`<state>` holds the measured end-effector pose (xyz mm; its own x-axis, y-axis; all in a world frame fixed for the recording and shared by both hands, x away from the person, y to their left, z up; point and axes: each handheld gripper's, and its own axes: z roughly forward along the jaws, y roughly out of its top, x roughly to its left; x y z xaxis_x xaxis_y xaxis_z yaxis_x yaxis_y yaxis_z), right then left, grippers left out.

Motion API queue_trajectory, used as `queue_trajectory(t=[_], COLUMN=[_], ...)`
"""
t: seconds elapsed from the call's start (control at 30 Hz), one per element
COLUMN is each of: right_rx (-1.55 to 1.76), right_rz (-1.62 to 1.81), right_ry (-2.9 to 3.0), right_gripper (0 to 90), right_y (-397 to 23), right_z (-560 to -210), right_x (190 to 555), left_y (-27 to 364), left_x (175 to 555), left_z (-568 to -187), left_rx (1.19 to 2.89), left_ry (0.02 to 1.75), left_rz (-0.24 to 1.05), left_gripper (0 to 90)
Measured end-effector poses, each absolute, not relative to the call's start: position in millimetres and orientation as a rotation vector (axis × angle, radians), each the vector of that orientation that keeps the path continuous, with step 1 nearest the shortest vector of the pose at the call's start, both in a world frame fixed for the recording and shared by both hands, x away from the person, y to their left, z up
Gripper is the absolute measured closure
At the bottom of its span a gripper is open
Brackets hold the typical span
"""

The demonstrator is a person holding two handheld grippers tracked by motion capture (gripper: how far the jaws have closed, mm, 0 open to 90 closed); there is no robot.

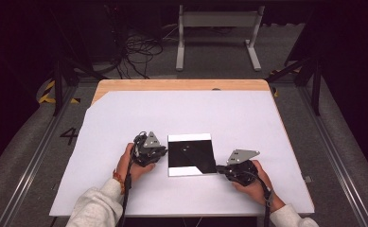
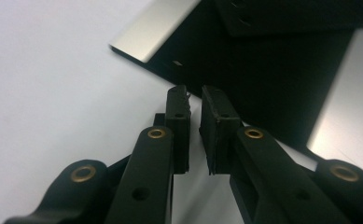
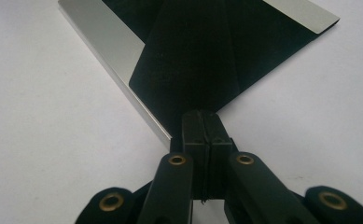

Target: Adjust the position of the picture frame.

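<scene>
A square mirror (image 1: 191, 154) is lying flat on the white sheet (image 1: 125, 123) covering the table (image 1: 181, 85), near the sheet's middle, reflecting the dark surroundings between pale bands at its 12 and 6 o'clock edges.

The left gripper (image 1: 160, 152) is sitting at the mirror's 9 o'clock edge. In the left gripper view its jaws are standing slightly parted, released, with a narrow gap between the pads (image 2: 178, 116) and nothing between them; the tips are sitting just beside the mirror's (image 2: 263, 93) edge.

The right gripper (image 1: 221, 169) is resting at the mirror's 5 o'clock corner. In the right gripper view its jaws are pressing together, clenched, and whether they are pinching the mirror's (image 3: 202, 60) corner cannot be told.
</scene>
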<state>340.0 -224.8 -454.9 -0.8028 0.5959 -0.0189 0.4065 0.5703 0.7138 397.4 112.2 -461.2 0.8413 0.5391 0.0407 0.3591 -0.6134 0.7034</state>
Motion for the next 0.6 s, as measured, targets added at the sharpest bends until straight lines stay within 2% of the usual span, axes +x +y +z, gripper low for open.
queue_trajectory(t=[0.37,0.6], right_rx=[0.833,0.835], right_rz=[1.066,1.076], right_ry=[2.548,2.546], right_gripper=[90.0,90.0], right_y=[-221,-222], right_z=[-455,-456], right_x=[333,333], left_y=[110,108], left_x=[394,402], left_z=[-465,-465], left_rx=[2.267,2.255], left_ry=[0.615,0.639], left_rz=[0.304,0.301], left_gripper=[80.1,85.2])
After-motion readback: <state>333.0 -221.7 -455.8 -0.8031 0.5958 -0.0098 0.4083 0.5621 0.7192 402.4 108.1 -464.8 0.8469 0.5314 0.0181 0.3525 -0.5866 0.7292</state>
